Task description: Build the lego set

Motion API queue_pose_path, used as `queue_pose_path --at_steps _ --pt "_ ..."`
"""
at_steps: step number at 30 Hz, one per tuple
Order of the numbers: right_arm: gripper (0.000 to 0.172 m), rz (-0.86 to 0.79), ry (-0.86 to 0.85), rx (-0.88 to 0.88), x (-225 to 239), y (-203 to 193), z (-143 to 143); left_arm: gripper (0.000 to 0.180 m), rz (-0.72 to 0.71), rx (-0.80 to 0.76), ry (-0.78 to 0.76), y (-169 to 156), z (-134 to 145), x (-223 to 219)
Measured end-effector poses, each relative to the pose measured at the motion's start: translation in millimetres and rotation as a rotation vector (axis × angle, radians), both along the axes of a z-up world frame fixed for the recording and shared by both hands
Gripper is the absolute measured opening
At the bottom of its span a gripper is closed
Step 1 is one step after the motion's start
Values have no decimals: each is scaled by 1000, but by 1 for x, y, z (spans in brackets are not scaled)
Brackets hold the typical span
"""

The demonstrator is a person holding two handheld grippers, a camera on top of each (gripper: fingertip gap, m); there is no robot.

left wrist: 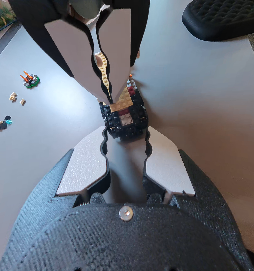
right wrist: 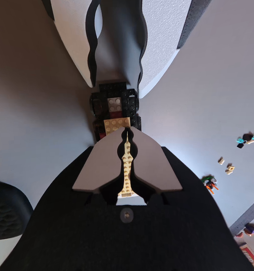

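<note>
The right gripper (left wrist: 111, 101), fingers together, presses its tips on the tan plate (right wrist: 116, 124) atop a black brick model (left wrist: 125, 121) on the worktop (left wrist: 196, 102). The left gripper (left wrist: 125, 132) flanks the model's end, fingers apart; unbraced, the model could skid under the push.

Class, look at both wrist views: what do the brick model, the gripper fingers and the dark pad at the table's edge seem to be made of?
Brick model: hard moulded plastic, glossy on its black studs, duller on the tan plate.
Gripper fingers: pale, grainy, matt faces with black wavy liners, probably printed plastic; the liners may be rubber.
Dark pad: black, dimpled, soft-looking, perhaps foam or fabric.
</note>
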State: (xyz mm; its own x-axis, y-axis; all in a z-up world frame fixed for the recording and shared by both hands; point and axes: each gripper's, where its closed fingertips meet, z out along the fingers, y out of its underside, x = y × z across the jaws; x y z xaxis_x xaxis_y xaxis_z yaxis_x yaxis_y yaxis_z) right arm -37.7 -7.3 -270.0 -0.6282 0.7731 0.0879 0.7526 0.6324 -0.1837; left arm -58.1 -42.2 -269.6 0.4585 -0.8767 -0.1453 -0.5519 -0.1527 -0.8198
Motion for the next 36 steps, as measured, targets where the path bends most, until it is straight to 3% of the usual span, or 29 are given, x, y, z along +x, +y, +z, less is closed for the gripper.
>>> queue_pose_path --at_steps 2,4,7,10,13,17,19,30,36 --pt "2 -16 62 -18 -1 1 2 50 4 6 -4 0 1 -1" --pt "19 -85 159 -113 -3 -1 15 51 10 2 -16 0 2 -1" --pt "27 -166 273 -201 7 3 32 53 19 -17 -44 0 5 0" --pt "53 -177 268 -146 31 11 22 60 23 -49 -65 -1 5 5" --pt "64 -147 243 -95 38 11 9 68 36 -80 -55 0 3 13" --pt "71 -44 174 -29 31 8 -5 71 54 -75 32 5 -9 18" --pt "72 -4 147 -20 24 9 -5 63 63 -47 37 7 -8 18" --pt "79 157 -11 21 14 21 -11 61 67 20 71 10 -6 11" --pt "72 133 78 20 12 20 -16 61 54 81 77 8 1 8"
